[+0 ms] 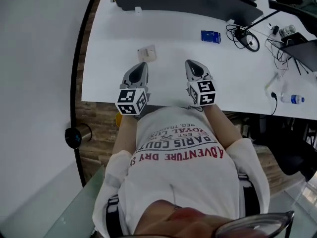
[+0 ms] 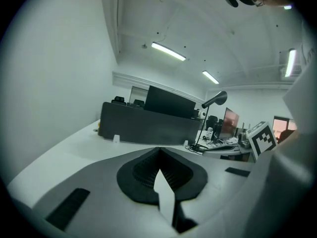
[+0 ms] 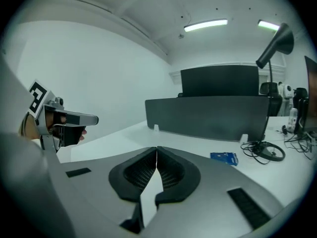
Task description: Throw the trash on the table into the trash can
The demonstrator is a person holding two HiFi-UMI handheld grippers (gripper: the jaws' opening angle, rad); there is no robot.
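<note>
Left gripper (image 1: 142,65), right gripper (image 1: 191,63) — both closed, empty. Wad (image 1: 147,53) just ahead of your left: looks light, soft — pinch middle.

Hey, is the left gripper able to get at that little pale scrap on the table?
Probably yes. The pale scrap lies on the table just ahead of the left gripper, with nothing between them. Its jaws are shut, so they would have to open first.

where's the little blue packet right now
Head view: the small flat blue packet lies on the white table, beyond the right claw and just left of the coiled black cable, in front of the dark divider panel.
</note>
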